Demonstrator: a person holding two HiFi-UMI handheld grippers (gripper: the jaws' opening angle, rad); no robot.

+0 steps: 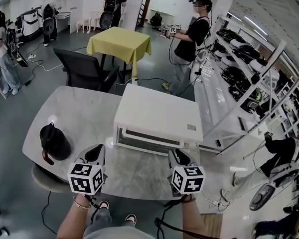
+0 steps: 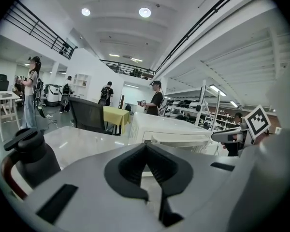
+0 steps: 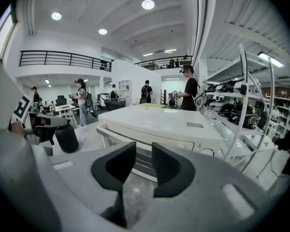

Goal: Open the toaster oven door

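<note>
While hovering just short of toaster oven [image 1: 157, 114] on table [image 1: 74, 111], holds right gripper [image 1: 178, 156] part-open, empty, facing right end of door [image 1: 149, 140]; holds left gripper [image 1: 95, 153] pinched closed, empty, off left corner. Looks shut, with handle [image 2: 181, 140] running left-right along top edge. Reached sooner by right.

L claw [image 1: 96, 152] shut, R claw [image 1: 178, 156] part open, empty.

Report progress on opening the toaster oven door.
Done: nothing yet. The door of the toaster oven looks fully shut.
In hand: the right gripper, with jaws apart and empty, and the left gripper, with jaws together, are both in front of it. Neither touches it.
Left: take hold of the door and swing it open.
</note>
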